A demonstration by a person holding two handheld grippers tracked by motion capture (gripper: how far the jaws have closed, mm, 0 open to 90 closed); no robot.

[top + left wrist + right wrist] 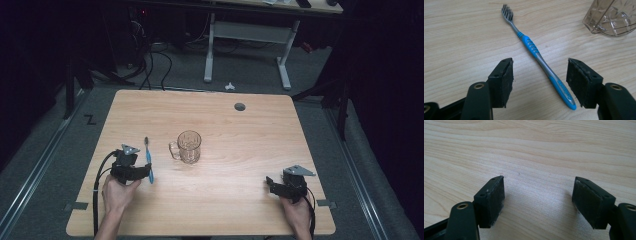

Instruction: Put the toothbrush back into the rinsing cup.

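Left gripper [540, 82] spread wide, jaws astride the lower handle of the blue-and-grey toothbrush [537, 53], pads clear of it on both sides. Lying flat on the wooden table [235, 200], bristles pointing away from the hand, handle end nearest the right-hand pad. Just beyond, to the right, a clear cut-glass mug [188, 146] standing upright, handle turned toward the toothbrush, apart from it. Well off at the table's near right corner, right gripper [539, 202] likewise spread wide over bare wood, pinching nothing.
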